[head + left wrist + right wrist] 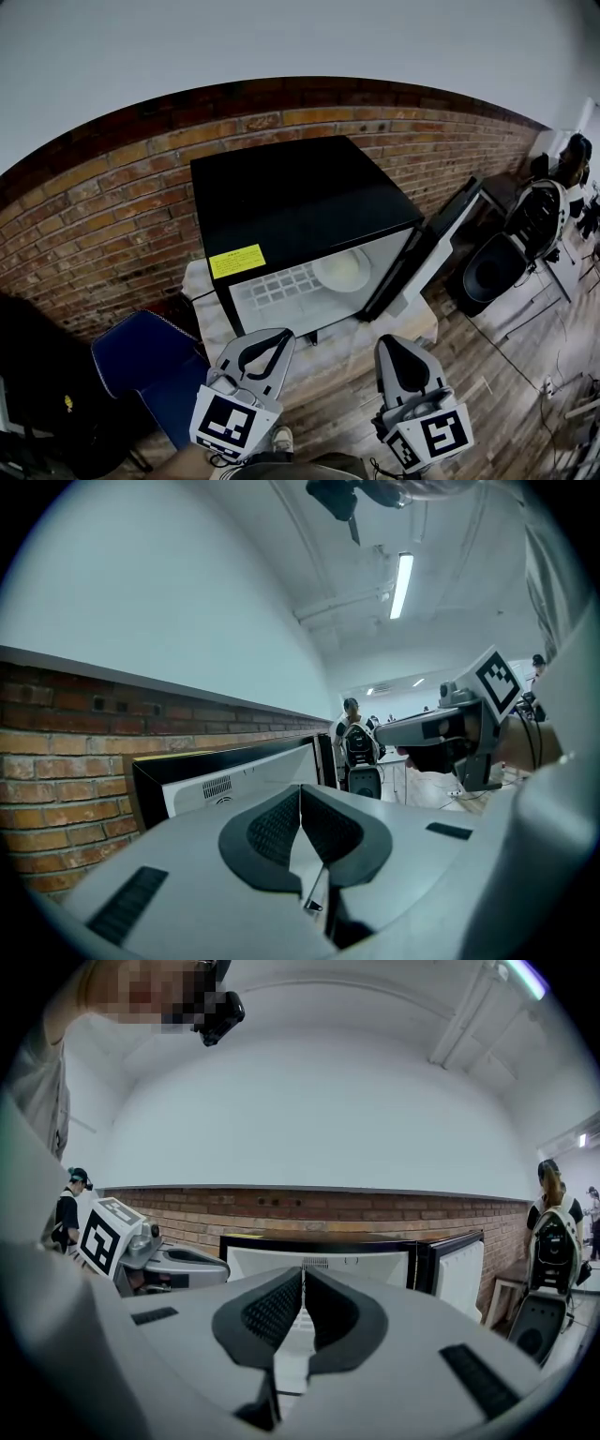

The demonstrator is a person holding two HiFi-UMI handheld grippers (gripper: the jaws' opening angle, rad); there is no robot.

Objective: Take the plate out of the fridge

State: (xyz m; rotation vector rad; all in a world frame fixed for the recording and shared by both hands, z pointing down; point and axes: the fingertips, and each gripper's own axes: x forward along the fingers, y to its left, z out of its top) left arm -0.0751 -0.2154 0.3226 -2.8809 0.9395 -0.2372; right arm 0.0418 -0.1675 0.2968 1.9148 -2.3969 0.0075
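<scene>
A black mini fridge [300,202] stands against the brick wall with its door [427,248] swung open to the right. Inside, a white plate [342,270] lies on the white wire shelf [281,286], towards the right. My left gripper [279,336] is held in front of the fridge's lower left, shut and empty. My right gripper [398,341] sits in front of the open door, also shut with nothing in it. In the left gripper view the pads [281,822] meet, with the fridge [234,771] beyond. In the right gripper view the fingers [272,1307] touch, aimed at the fridge opening [319,1262].
The fridge rests on a low pale stand [412,323] above a wooden floor. A blue chair [150,361] is at the lower left. A black round bin [492,267] and a white chair [539,216] stand to the right of the door. A person [553,1222] stands at the far right.
</scene>
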